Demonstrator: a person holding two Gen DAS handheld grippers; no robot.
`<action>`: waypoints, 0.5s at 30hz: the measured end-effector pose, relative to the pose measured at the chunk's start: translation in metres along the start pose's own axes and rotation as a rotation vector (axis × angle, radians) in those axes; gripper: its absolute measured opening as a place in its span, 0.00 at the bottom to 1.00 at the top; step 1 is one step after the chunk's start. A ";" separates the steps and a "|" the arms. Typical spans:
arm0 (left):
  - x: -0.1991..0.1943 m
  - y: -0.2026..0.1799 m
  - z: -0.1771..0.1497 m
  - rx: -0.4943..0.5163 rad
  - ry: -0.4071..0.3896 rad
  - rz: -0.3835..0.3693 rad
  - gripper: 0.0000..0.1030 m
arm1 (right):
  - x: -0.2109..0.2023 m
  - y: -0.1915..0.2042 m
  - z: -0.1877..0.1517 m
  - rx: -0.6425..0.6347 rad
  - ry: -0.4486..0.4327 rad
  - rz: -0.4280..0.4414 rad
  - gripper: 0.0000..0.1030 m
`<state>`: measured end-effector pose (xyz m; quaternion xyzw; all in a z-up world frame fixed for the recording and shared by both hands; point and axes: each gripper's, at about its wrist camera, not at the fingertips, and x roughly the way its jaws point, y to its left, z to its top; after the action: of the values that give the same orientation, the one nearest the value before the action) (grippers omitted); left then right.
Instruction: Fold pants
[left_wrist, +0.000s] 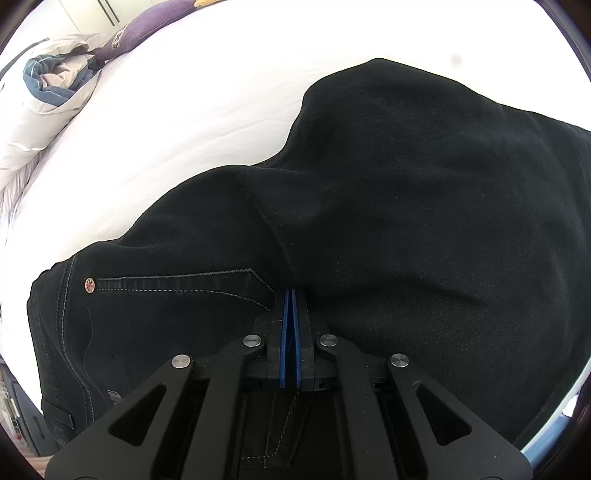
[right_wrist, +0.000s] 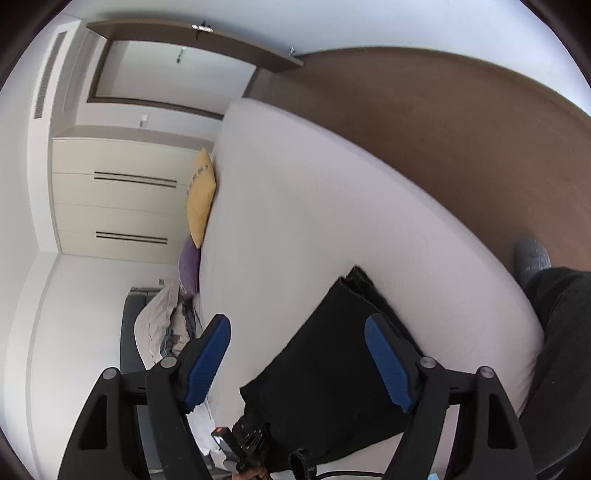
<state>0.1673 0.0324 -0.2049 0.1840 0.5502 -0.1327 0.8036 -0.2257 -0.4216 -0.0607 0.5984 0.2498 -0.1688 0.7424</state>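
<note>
From the left wrist, the left gripper (left_wrist: 290, 295) has its blue fingers (left_wrist: 283, 332) clenched together, their tips pressed into the black pants (left_wrist: 406, 192) just beside a stitched pocket edge; whether cloth is pinched between them I cannot tell. The pants lie spread over the white bed (left_wrist: 184, 110).

From the right wrist, the right gripper (right_wrist: 299, 325) hangs above the bed (right_wrist: 314, 203) with fingers (right_wrist: 207, 362) released and nothing between them; the pants (right_wrist: 325, 362) lie below, near the mattress edge.
</note>
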 end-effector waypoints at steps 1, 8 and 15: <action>0.000 0.000 0.000 0.000 -0.001 0.001 0.02 | -0.004 -0.001 0.000 -0.016 -0.001 0.027 0.77; 0.001 -0.006 -0.002 0.008 -0.003 0.023 0.02 | 0.033 -0.016 -0.023 -0.221 0.190 -0.043 0.75; 0.001 -0.009 -0.001 0.007 -0.004 0.026 0.02 | 0.051 -0.049 -0.038 -0.155 0.317 -0.006 0.63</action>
<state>0.1629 0.0246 -0.2075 0.1938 0.5456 -0.1244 0.8058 -0.2172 -0.3932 -0.1349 0.5576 0.3779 -0.0548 0.7371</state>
